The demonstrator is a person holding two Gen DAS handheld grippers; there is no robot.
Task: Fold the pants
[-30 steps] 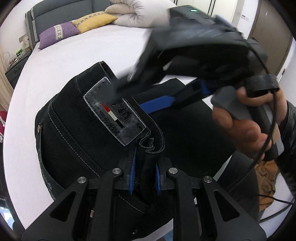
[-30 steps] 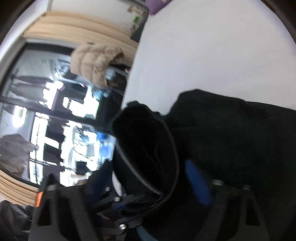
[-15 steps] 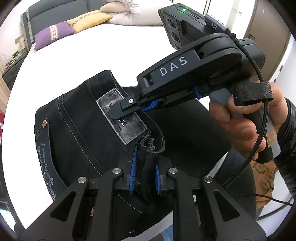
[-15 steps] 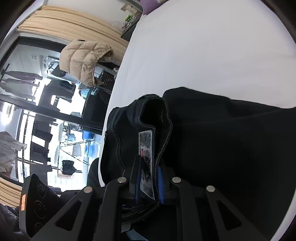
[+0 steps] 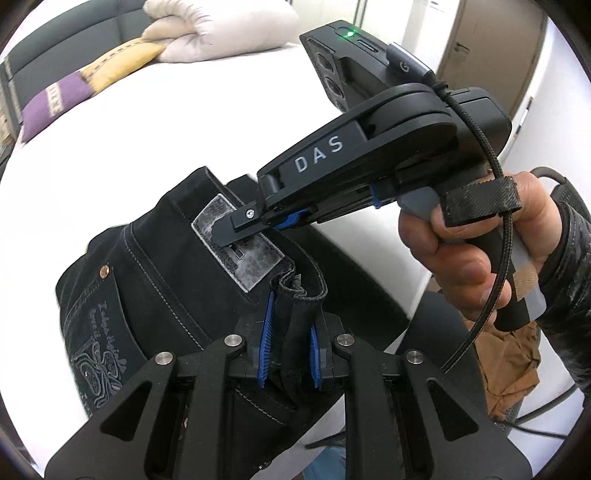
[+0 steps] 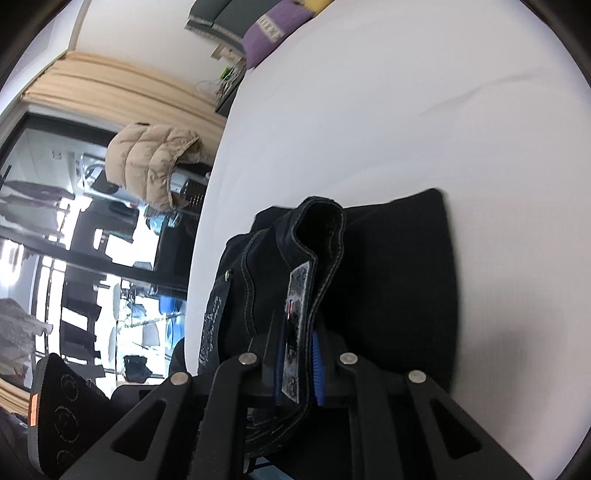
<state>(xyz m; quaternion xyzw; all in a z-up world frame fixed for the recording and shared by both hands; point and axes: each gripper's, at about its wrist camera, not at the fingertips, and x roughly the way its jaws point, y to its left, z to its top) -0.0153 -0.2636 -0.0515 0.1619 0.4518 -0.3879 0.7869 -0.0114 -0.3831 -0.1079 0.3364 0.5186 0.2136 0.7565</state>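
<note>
Left wrist view: left tool [image 5: 290, 349] pinched on a bunched fold of the black pants' [image 5: 147, 280] waistband, blue pads pressing the cloth; pants hang over the white bed [image 5: 166, 122]; right tool [image 5: 236, 232], held by a hand [image 5: 476, 254], bites the waistband at the silver patch [image 5: 251, 258].

Right wrist view: right tool [image 6: 297, 363] with jaws closing, pads clamping waistband and silver patch [image 6: 297, 314]; pants [image 6: 388, 277] draped on the bed [image 6: 406, 110]; purple pillow [image 6: 273, 26] at far edge.
</note>
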